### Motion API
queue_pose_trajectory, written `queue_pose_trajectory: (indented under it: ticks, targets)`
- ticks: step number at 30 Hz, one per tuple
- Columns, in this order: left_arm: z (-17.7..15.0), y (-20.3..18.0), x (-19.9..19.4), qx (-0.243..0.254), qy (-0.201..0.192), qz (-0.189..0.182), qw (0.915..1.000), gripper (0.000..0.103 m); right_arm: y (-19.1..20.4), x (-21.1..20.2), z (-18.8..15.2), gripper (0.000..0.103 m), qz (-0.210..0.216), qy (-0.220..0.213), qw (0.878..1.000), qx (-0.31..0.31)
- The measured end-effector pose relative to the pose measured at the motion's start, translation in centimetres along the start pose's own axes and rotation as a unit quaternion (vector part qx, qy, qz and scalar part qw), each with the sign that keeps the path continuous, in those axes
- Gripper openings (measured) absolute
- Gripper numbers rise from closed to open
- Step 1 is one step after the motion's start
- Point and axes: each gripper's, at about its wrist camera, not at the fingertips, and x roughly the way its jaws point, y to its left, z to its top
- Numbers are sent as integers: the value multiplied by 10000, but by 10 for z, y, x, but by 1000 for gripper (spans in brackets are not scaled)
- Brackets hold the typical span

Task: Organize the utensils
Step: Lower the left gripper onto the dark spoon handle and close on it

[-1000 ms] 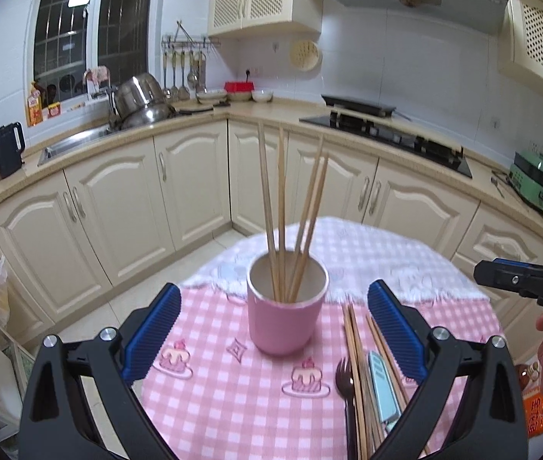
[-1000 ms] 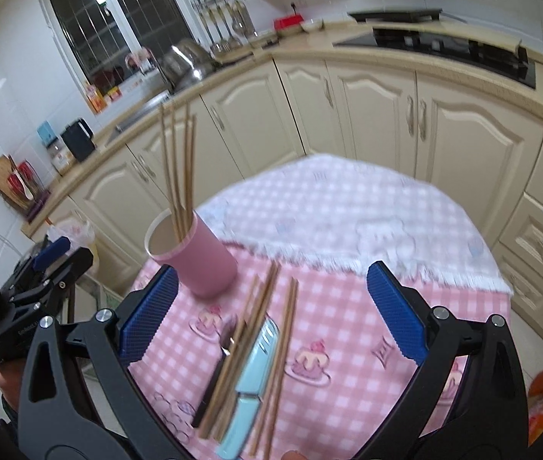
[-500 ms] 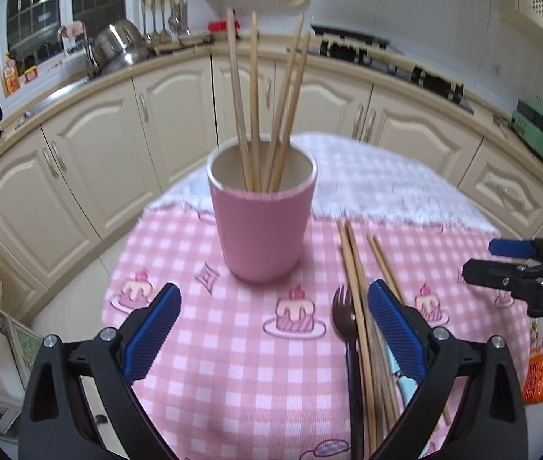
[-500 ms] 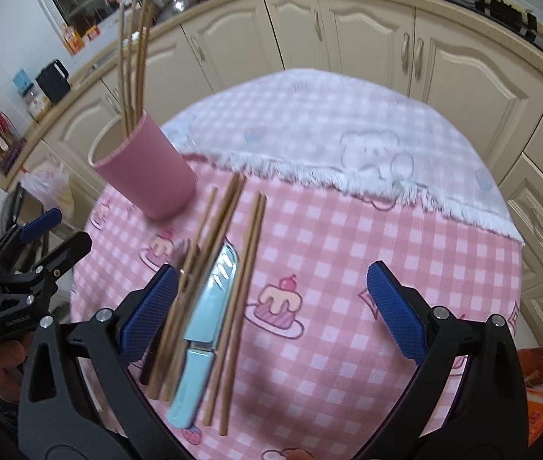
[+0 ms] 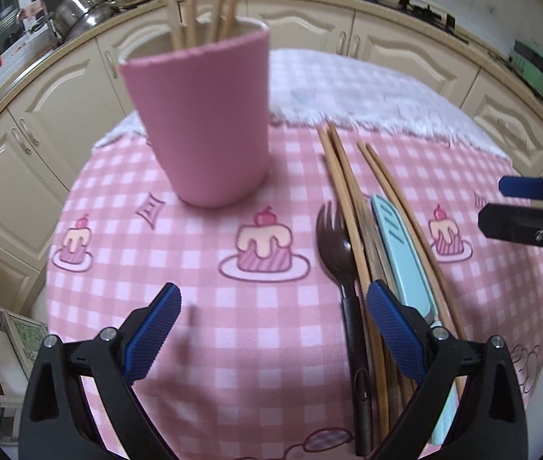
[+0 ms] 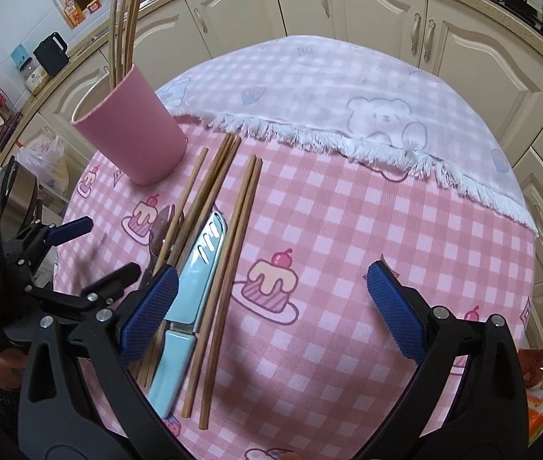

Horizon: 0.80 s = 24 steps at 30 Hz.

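On the pink checked tablecloth (image 6: 348, 230), loose chopsticks (image 6: 233, 230), a blue knife (image 6: 198, 268) and a dark fork (image 5: 334, 245) lie bundled beside the pink cup (image 5: 202, 126). Both grippers, left (image 5: 271, 329) and right (image 6: 271, 306), are held wide open, empty. One pair should be pinched mid-length, clear of the blade.

Bare cloth (image 6: 348, 230) right of chopsticks (image 6: 233, 230)

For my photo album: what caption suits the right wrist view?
Open hand-held gripper above chopsticks and blue knife beside a pink cup.
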Motion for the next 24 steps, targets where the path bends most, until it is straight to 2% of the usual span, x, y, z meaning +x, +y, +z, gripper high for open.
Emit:
queue_pose_trajectory:
  ticks: [5, 10, 14, 16, 17, 20, 24]
  targets:
    - [2, -1, 12, -23, 107, 145, 9998, 93, -3, 1, -3, 97, -23, 37, 10000, -24]
    - [0, -2, 13, 19, 123, 70, 9999, 92, -2, 5, -4, 97, -65, 118, 9999, -99]
    - [7, -7, 18, 150, 131, 60, 9998, 75, 9, 16, -2, 96, -143, 309, 9990, -298]
    - [10, -8, 18, 213, 124, 12, 9997, 68, 13, 23, -2, 84, -180, 431, 9983, -348]
    - [13, -10, 19, 224, 126, -4, 9997, 66, 14, 27, -1, 75, -191, 502, 9979, -357]
    - [12, -7, 18, 237, 119, -61, 9996, 62, 17, 39, -1, 55, -255, 664, 9967, -401]
    - [11, -2, 17, 253, 103, -101, 9996, 62, 23, 42, 0, 50, -353, 676, 9957, -518]
